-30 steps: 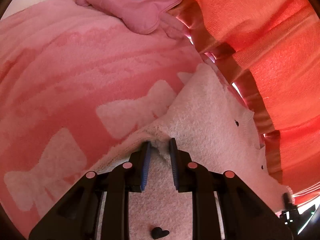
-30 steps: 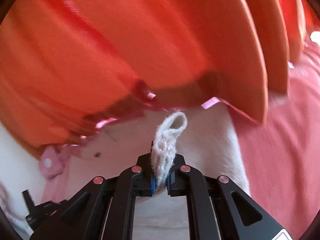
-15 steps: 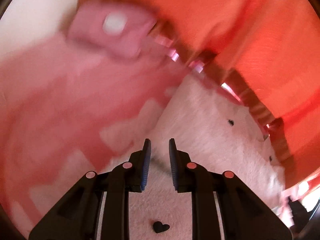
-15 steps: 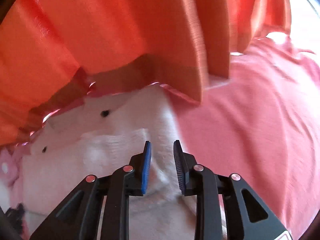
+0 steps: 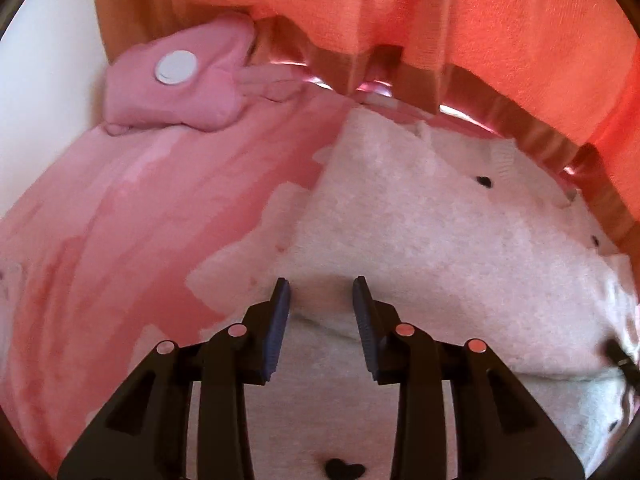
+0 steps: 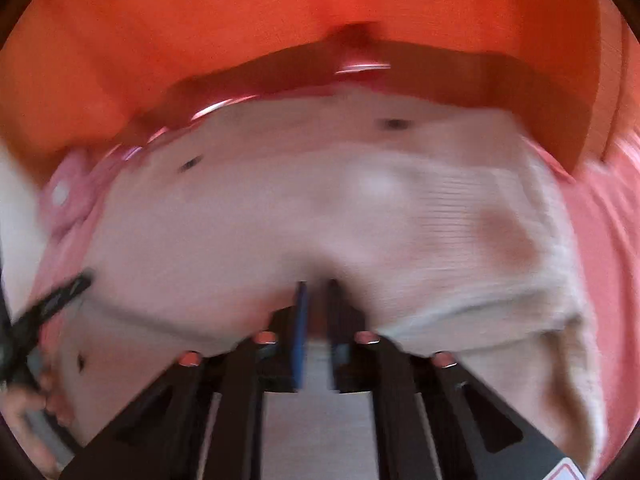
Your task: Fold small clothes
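Sweater (image 5: 420,216) lies under parted left jaws, its fold between closed right jaws.

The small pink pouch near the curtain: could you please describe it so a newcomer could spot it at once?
Start at the orange curtain. Where its hem meets the pink bow-patterned blanket, a small pink pouch sits. Alone among these fabrics, it carries a round white disc.
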